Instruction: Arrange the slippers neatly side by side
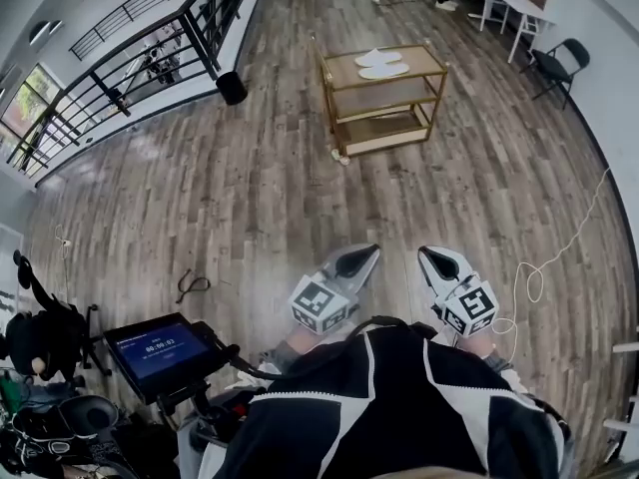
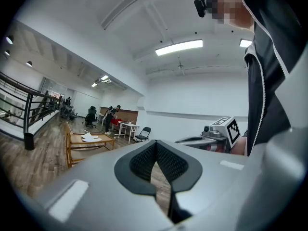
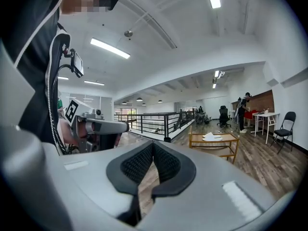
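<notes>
- Head view shows a pair of white slippers lying on the top shelf of a wooden cart, well apart from the person across a stretch of wood floor.
- The left gripper and right gripper are held side by side, both pointing toward the cart and far short of it.
- Left gripper view shows its fingers together with nothing between them, and right gripper view shows the same of its fingers.
- The step in hand looks like the approach, since no slipper is touched yet.
- Next, the person probably needs to reach the cart, part the fingers, and take one slipper by its edge to line it up beside the other. How the slippers lie on the cart cannot be made out from here.
</notes>
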`<state>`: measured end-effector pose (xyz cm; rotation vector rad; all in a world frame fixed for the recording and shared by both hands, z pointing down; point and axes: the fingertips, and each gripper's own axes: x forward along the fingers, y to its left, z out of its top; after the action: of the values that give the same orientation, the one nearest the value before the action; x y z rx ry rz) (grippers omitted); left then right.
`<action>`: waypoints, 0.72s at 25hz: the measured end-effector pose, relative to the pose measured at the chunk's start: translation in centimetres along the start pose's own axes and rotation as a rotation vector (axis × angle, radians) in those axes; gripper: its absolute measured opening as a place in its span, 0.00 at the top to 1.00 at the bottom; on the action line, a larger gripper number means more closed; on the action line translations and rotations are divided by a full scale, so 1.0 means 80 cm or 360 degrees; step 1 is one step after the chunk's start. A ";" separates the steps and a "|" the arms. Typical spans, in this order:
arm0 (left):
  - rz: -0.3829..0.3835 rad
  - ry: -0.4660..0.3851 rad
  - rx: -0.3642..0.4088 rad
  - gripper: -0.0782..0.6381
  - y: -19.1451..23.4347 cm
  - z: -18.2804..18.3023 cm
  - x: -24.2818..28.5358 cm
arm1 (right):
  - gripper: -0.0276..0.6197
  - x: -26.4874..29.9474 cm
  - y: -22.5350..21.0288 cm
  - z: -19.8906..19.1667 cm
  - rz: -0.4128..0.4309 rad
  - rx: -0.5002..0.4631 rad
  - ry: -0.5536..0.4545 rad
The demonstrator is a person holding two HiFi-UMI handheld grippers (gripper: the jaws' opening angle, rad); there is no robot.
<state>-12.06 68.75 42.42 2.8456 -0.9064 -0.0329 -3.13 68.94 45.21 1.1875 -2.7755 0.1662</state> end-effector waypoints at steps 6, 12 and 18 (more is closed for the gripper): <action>-0.0010 -0.0010 -0.0068 0.87 0.009 -0.010 0.000 | 0.94 0.002 -0.002 -0.001 -0.0020 -0.0006 0.0037; 0.0010 -0.0026 -0.0085 0.87 0.037 -0.009 0.010 | 0.94 0.028 -0.020 -0.001 -0.0010 0.0001 0.0074; 0.0079 -0.0008 -0.0113 0.87 0.091 -0.012 0.054 | 0.94 0.080 -0.072 -0.002 0.0060 0.0018 0.0098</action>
<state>-12.62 60.52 44.59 2.7578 -0.9568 -0.0649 -3.31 60.44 46.61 1.1136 -2.7482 0.2181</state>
